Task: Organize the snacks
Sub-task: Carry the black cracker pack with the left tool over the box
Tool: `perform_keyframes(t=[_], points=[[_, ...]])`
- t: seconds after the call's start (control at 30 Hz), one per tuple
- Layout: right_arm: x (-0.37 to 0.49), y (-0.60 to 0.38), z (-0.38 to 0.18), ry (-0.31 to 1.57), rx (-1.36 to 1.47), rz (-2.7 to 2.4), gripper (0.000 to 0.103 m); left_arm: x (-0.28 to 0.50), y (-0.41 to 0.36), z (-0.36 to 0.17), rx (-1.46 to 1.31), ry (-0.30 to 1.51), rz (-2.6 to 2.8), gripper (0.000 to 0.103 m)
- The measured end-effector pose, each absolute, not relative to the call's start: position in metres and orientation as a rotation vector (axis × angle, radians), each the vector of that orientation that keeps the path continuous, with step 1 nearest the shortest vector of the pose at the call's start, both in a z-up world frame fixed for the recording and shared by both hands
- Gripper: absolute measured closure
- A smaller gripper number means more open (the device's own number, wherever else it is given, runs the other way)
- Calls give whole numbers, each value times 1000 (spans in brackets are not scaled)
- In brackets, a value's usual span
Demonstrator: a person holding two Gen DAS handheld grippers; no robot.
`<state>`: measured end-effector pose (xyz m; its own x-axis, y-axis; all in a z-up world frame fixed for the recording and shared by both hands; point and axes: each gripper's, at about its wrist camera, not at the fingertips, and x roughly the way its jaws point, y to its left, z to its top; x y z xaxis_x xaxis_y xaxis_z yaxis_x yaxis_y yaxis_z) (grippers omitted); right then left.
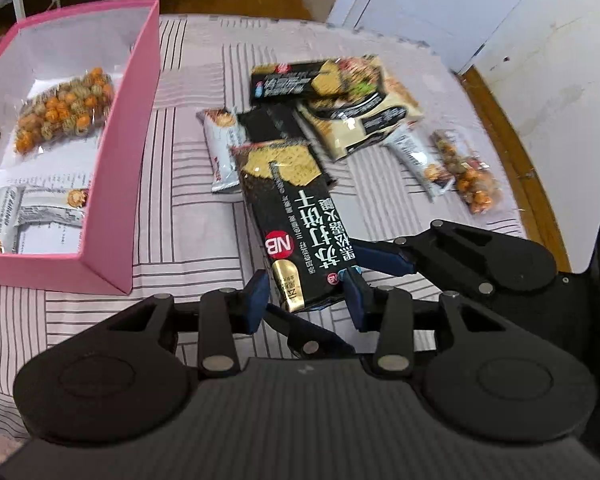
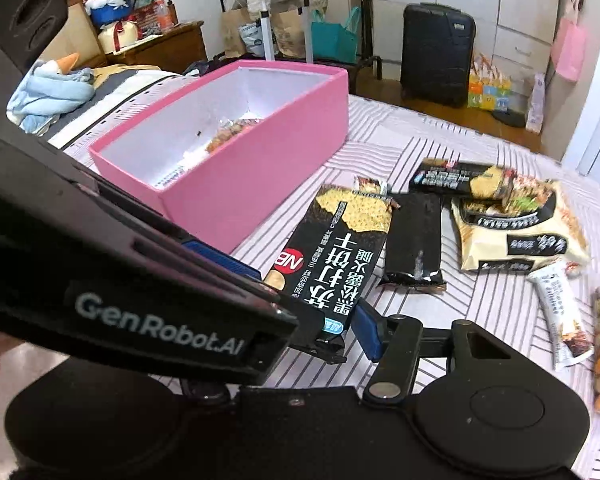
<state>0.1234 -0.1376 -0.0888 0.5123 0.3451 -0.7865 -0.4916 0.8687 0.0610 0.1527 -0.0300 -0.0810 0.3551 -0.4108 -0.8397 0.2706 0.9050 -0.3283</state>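
A long black cracker pack (image 1: 296,216) with a gold corner hangs tilted above the striped sheet, and both grippers hold its near end. My left gripper (image 1: 305,300) has its blue pads pressed on the pack's two sides. My right gripper (image 1: 340,288) comes in from the right, one pad on the pack's right edge and the other finger under it. In the right wrist view the same pack (image 2: 340,248) sits in my right gripper (image 2: 328,330); the left gripper (image 2: 256,280) hides its left finger. The pink box (image 1: 112,200) stands to the left, open.
The pink box (image 2: 260,160) holds a bag of orange snack balls (image 1: 62,110) and white packets (image 1: 40,212). On the sheet lie another black cracker pack (image 1: 296,78), a beige bag (image 1: 360,120), white bars (image 1: 220,148), and a ball bag (image 1: 468,176). A wooden bed edge (image 1: 512,140) runs right.
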Motion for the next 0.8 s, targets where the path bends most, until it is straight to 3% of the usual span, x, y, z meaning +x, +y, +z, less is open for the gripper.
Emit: perform_keyframes(t=[0.43, 0.8], points=[[83, -102, -20, 767, -307, 518, 40, 105, 7, -13, -156, 982, -473, 65], [117, -50, 7, 634, -367, 569, 40, 123, 66, 25, -154, 870, -439, 65]])
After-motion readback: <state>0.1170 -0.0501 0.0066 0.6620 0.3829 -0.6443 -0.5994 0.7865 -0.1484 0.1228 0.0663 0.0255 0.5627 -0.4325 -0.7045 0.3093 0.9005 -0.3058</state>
